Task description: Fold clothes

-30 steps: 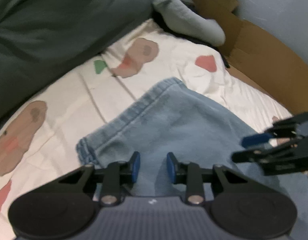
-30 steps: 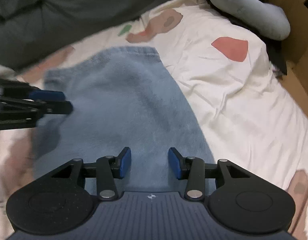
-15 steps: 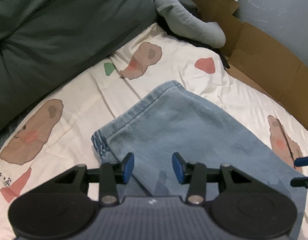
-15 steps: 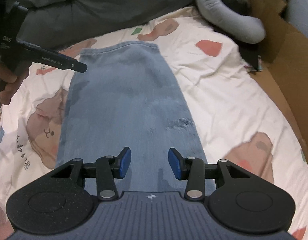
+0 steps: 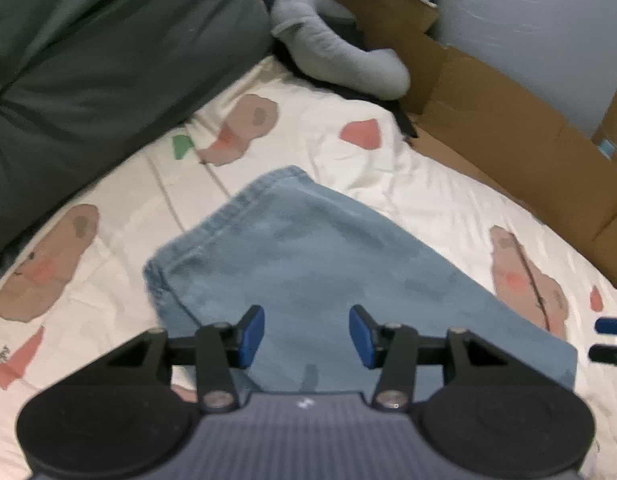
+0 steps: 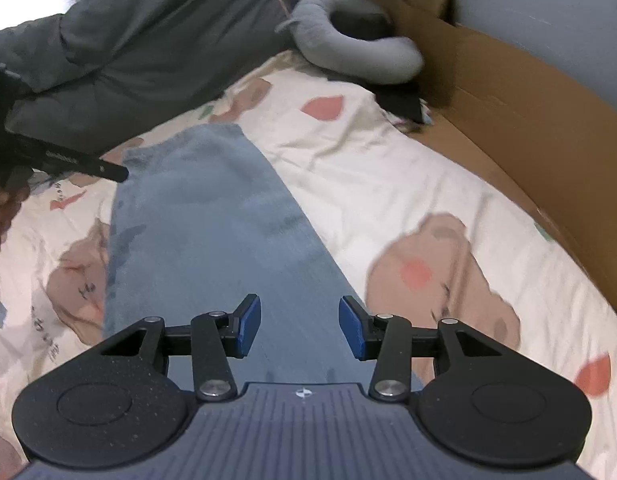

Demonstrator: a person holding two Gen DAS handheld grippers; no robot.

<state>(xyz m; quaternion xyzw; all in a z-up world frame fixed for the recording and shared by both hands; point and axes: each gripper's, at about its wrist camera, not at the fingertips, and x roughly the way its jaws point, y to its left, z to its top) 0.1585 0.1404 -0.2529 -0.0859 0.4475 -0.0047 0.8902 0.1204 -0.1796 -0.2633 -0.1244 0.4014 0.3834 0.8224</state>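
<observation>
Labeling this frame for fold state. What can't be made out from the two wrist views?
- Jeans, near end: both views, hidden under the gripper bodies.
- Right gripper: left wrist view, cut off by the right edge.
- Left gripper: right wrist view, only one dark finger shows; gap unreadable.
- Layers in the jeans: right wrist view, motion blur.

The bed (image 5: 448, 200) is covered by a cream sheet (image 6: 360, 184) printed with brown animal figures and red and green shapes. A pair of light blue jeans (image 5: 308, 256) lies flat and folded lengthwise on the sheet, its stitched hem end pointing toward the far side. A dark green duvet (image 5: 88, 60) is bunched along the far left of the bed. A grey curved pillow (image 5: 340, 60) rests at the far edge, on a dark item that cannot be identified. Brown cardboard (image 5: 508, 132) borders the bed's right side.
</observation>
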